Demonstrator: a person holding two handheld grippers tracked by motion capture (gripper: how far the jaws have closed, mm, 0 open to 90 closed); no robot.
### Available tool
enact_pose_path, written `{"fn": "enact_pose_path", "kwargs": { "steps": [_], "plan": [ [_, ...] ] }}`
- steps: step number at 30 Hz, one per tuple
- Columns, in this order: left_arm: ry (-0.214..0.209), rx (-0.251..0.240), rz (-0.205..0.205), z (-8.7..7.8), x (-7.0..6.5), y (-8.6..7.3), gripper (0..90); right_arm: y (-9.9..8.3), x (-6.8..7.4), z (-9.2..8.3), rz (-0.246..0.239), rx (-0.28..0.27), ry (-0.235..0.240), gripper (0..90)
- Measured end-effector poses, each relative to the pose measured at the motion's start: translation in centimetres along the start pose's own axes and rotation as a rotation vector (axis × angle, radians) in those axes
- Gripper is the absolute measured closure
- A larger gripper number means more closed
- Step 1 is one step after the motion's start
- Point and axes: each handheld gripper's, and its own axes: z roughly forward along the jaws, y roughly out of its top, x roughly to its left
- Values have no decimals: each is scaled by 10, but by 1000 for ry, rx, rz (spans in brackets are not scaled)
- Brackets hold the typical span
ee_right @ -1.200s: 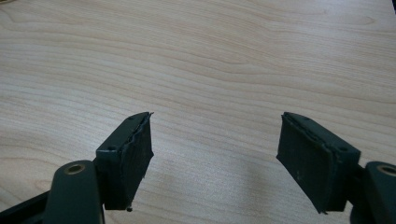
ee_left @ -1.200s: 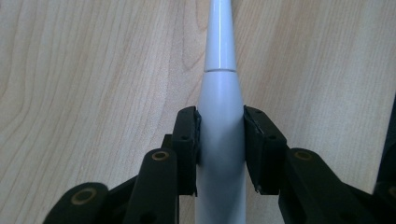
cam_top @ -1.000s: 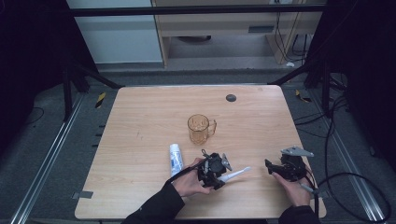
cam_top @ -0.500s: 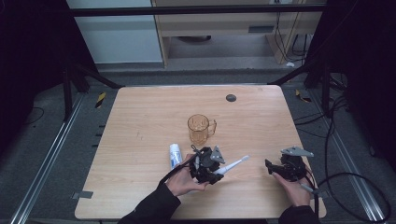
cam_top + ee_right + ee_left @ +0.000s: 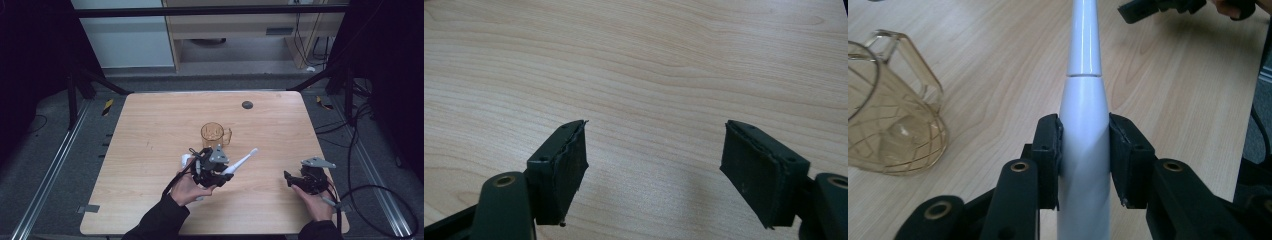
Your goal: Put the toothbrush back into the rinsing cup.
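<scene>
— So, what is under your hands?

— Your wooden table [image 5: 150, 125] spans the middle of the high view, its bare grain running across the whole right gripper view [image 5: 634, 60].

— And what stands on it?

— An amber see-through mug [image 5: 215, 134] sits just above centre in the high view, handle to the right; in the left gripper view it lies at the left edge [image 5: 888, 125].

— What has your left gripper got?

— Your left gripper [image 5: 212, 167], below the mug in the high view, is clenched on a white electric toothbrush [image 5: 241, 161]. Its thick handle is pinched between both black pads [image 5: 1048, 150], and the slim neck [image 5: 1084, 40] runs to the top of the left gripper view. In the high view the brush slants toward the upper right, above the table.

— And your right?

— Your right gripper [image 5: 295, 179] is at the lower right of the high view, jaws spread wide with bare wood between them [image 5: 654, 165], holding nothing, well apart from the brush.

— Anything smaller?

— A small dark round spot [image 5: 247, 105] lies near the table's top edge.
</scene>
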Motion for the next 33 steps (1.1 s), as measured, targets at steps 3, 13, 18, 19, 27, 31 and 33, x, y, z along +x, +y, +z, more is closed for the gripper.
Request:
{"fn": "enact_pose_path", "kwargs": {
  "steps": [3, 13, 18, 19, 27, 31, 33],
  "plan": [
    [21, -23, -16, -6, 4, -1, 667, 0, 0, 0, -2, 0, -2, 261],
    [112, -100, -74, -26, 21, -4, 667, -1, 0, 0, -2, 0, -2, 261],
    [180, -153, -109, -35, 29, -3, 667, 0, 1, 1, -7, -4, -2, 260],
    [187, -159, -112, -36, 30, -3, 667, -1, 1, 1, -7, -4, 0, 260],
    [290, -262, -170, -43, 48, 0, 667, -1, 1, 3, -10, -8, -4, 257],
    [324, -300, -190, -46, 55, 3, 667, -1, 2, 3, -8, -10, -3, 257],
    [339, -318, -195, -48, 58, 5, 667, -1, 2, 3, -8, -10, -2, 257]
  ]
}}
